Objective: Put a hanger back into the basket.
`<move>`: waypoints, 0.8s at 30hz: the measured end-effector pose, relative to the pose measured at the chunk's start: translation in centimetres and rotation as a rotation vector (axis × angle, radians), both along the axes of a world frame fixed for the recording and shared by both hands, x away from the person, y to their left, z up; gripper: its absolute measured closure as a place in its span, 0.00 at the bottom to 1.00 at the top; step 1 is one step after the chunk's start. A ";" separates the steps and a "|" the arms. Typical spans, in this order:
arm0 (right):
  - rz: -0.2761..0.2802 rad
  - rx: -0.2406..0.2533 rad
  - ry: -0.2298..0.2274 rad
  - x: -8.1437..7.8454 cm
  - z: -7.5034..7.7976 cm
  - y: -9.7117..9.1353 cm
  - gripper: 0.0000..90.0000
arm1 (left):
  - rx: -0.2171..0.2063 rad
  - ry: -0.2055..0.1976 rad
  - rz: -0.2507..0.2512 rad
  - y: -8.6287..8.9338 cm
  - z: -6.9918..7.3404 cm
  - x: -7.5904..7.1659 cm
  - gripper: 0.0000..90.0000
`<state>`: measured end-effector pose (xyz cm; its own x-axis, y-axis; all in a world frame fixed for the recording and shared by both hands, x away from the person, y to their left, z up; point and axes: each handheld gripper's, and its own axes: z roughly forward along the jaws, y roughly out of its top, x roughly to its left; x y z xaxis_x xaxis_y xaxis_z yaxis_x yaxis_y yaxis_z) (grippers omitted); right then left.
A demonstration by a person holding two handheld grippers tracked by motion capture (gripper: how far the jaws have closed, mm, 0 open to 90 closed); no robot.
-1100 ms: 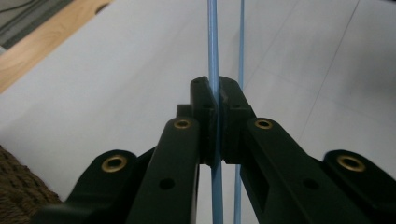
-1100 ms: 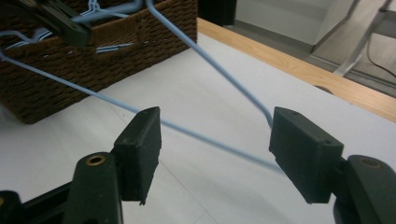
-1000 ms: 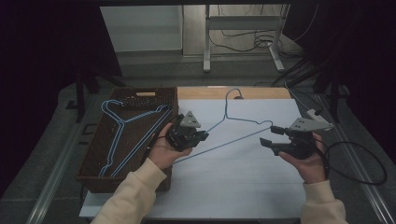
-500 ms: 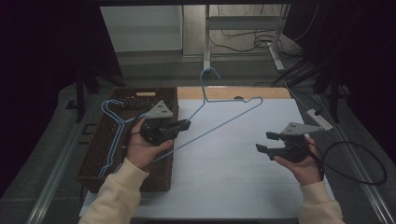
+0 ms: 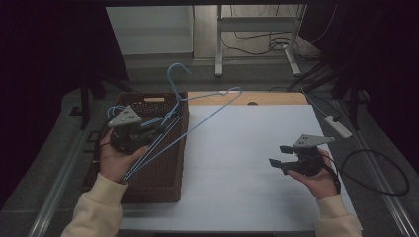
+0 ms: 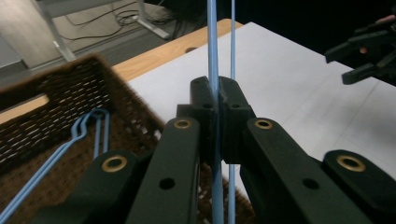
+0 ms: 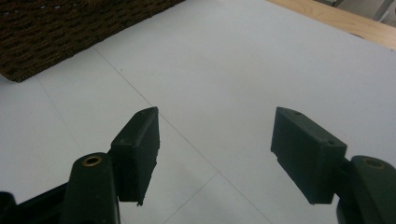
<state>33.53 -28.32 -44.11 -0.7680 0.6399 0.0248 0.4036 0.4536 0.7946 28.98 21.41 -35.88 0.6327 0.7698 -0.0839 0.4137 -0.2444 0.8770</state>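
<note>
1. The left gripper has its two black jaws pressed together on the thin light-blue wire coat hanger; in the left gripper view the wire runs straight up through the seam between the pads, with a second strand of the same hanger just beside it.

2. The right gripper has its jaws spread wide with nothing between them, above the bare white table mat.

3. In the high view the left gripper holds the hanger over the near right part of the dark brown woven basket. The hanger tilts up and away, its hook raised beyond the basket's far rim and one shoulder bend reaching out over the mat toward the wooden table edge.

4. More blue wire hangers lie flat inside the basket.

5. The right gripper waits over the mat, well apart from the carried hanger.

6. Judged from this, the step in hand is carrying a hanger over to the basket to join the others.

7. The next move probably calls for lowering and levelling the hanger so its whole frame, including the hook, falls inside the basket walls, then parting the left jaws. The long overhang looks likely to snag the rim unless the wrist turns it in line with the basket.
</note>
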 end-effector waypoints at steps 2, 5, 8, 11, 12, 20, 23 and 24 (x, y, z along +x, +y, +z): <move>0.001 -0.001 0.002 0.0 -0.1 0.0 0.37 | -0.006 0.001 0.020 0.8 -0.2 -0.2 0.96; 0.006 -0.004 0.007 0.0 -0.2 0.0 0.37 | -0.010 0.002 0.053 2.0 -0.5 -0.5 0.96; 0.004 -0.003 0.010 0.0 -0.2 0.0 0.37 | -0.012 0.004 0.082 3.1 -0.9 -0.7 0.96; 0.005 -0.004 0.011 -0.1 -0.3 -0.1 0.37 | -0.006 0.004 0.115 4.2 -1.2 -1.0 0.96; 0.006 -0.004 0.012 -0.1 -0.4 -0.1 0.37 | -0.009 0.006 0.123 4.6 -1.4 -1.1 0.96; 0.007 -0.009 0.019 -0.1 -0.7 0.0 0.37 | 0.018 0.022 0.213 7.0 -2.5 -1.3 0.96; 0.012 -0.009 0.020 0.0 -0.7 0.2 0.37 | 0.033 0.033 0.245 7.7 -3.0 -1.1 0.96; 0.011 -0.011 0.021 0.0 -0.7 0.2 0.37 | 0.034 0.036 0.251 7.9 -3.1 -1.0 0.96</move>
<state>33.50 -28.12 -44.80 -0.7747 0.6314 0.0342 0.4151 0.4670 0.7808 27.93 29.27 -39.03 0.4186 0.9051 -0.0742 0.4963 -0.1596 0.8533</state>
